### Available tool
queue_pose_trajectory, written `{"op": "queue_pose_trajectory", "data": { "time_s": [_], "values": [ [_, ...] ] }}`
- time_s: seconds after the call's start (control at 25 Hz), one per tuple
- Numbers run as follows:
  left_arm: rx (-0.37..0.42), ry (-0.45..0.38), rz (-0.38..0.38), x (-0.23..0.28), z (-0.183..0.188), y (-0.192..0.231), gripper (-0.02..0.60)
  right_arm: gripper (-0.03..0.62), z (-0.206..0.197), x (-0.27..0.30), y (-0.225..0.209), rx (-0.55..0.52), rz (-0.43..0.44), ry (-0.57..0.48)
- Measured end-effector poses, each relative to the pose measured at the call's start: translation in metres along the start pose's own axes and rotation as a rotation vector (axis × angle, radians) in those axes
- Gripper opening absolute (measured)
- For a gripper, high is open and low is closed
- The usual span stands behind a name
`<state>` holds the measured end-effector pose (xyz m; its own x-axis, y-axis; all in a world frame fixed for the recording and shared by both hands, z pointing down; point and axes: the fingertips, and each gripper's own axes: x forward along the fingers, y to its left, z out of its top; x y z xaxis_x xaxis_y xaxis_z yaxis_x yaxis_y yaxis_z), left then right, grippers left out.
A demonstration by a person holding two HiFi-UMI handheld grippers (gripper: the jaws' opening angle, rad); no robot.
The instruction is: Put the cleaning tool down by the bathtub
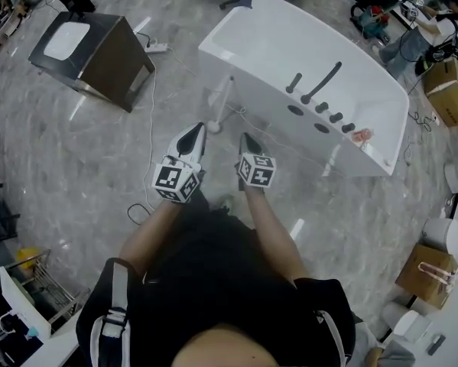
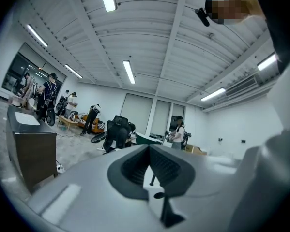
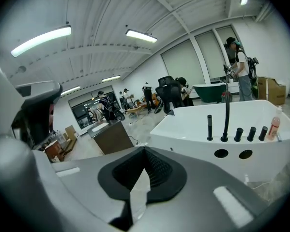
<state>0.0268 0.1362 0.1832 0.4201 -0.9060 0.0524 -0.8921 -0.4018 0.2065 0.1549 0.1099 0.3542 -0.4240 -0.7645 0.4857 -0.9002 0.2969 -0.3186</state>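
Observation:
The white bathtub (image 1: 274,52) stands on the grey marble floor ahead of me. A thin white cleaning tool (image 1: 222,104) leans against its near side wall, with its round end on the floor. My left gripper (image 1: 196,130) is held just left of that end, apart from it, jaws shut and empty. To the right of the tool, my right gripper (image 1: 248,138) is also shut with nothing in it. The right gripper view shows its closed jaws (image 3: 144,150) pointing toward the bathtub (image 3: 193,124). In the left gripper view the closed jaws (image 2: 148,147) point up into the room.
Black taps (image 1: 320,86) and a pink bottle (image 1: 360,135) sit on the tub's rim. A dark cabinet (image 1: 99,52) stands at the far left, with a power strip (image 1: 157,48) and a cable on the floor. Cardboard boxes (image 1: 427,274) are at the right. People stand far off.

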Motion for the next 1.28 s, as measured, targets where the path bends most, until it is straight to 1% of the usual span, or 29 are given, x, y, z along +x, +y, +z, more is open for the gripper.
{"op": "queue_pose_trajectory", "data": {
  "time_s": [0.24, 0.52, 0.84, 1.04, 1.28],
  "values": [
    [-0.006, -0.001, -0.017, -0.032, 0.004, -0.005, 0.006, 0.0, 0.015, -0.04, 0.024, -0.026, 0.0, -0.06],
    [-0.014, 0.0, -0.054, -0.066, 0.015, 0.008, 0.006, 0.0, 0.026, -0.068, 0.073, -0.066, 0.002, -0.107],
    [-0.022, 0.005, -0.084, -0.089, 0.02, 0.015, 0.006, 0.0, 0.045, -0.102, 0.125, -0.099, 0.027, -0.18],
    [-0.023, 0.012, -0.096, -0.097, 0.014, 0.018, 0.006, 0.0, 0.045, -0.117, 0.139, -0.099, 0.036, -0.212],
    [-0.021, 0.019, -0.108, -0.096, 0.014, 0.02, 0.006, -0.002, 0.048, -0.117, 0.141, -0.116, 0.025, -0.23]
  ]
}}
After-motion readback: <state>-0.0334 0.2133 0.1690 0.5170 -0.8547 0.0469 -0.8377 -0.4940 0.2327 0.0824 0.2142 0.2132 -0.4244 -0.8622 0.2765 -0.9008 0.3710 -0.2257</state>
